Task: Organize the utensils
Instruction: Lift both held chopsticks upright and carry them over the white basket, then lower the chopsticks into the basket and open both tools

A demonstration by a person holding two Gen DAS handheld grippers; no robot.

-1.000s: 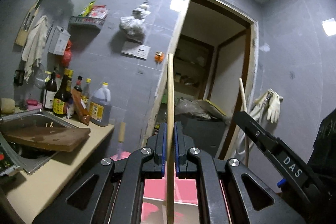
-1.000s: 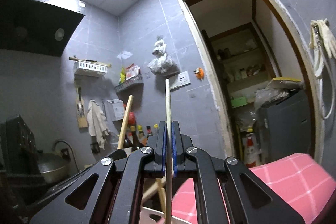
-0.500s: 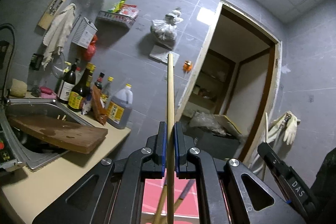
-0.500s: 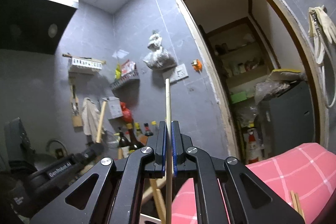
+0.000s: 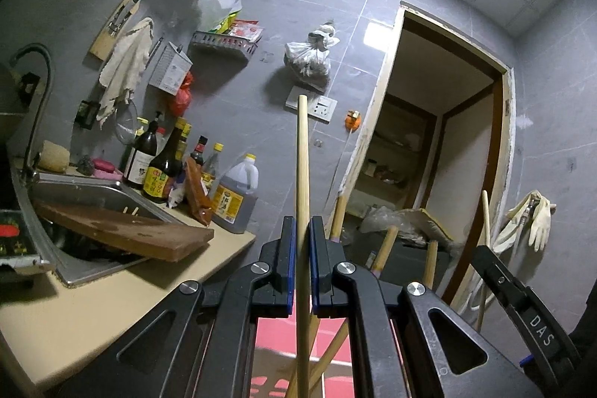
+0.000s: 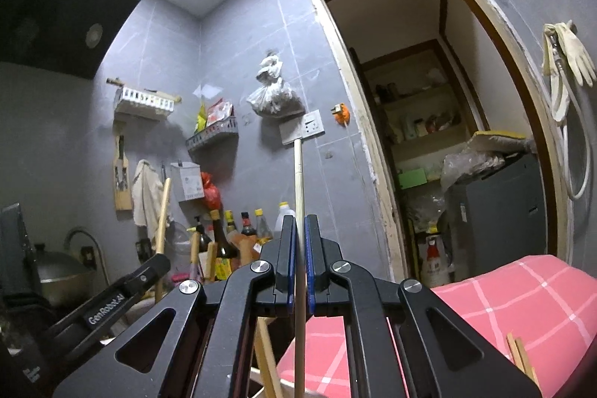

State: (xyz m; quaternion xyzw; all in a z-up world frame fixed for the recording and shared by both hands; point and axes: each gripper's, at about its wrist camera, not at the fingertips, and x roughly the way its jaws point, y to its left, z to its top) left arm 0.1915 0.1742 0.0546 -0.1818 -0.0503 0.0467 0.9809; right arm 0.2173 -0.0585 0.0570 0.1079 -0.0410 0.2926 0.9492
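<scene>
In the left wrist view my left gripper (image 5: pixel 302 224) is shut on an upright wooden chopstick (image 5: pixel 302 152) whose top stands well above the fingers. Several other chopstick tops (image 5: pixel 388 243) rise just behind its fingers. My right gripper (image 6: pixel 296 224) is shut on a paler upright chopstick (image 6: pixel 298 181). Each gripper shows in the other's view: the right one (image 5: pixel 522 308) at the right edge, the left one (image 6: pixel 123 290) at the lower left with its stick (image 6: pixel 163 211). What the sticks stand in is hidden below the fingers.
A pink checked cloth (image 6: pixel 522 301) lies at the lower right with two chopsticks (image 6: pixel 518 355) on it. To the left are a sink (image 5: pixel 93 196) with a wooden board (image 5: pixel 127 234) across it, sauce bottles (image 5: pixel 164 163) and a beige counter (image 5: pixel 74 316). A doorway (image 5: pixel 440 152) opens ahead.
Both grippers have sunk with their chopsticks still gripped, and the left view has tilted. Other chopstick tops have come into sight behind the left fingers. The two grippers have drawn apart sideways.
</scene>
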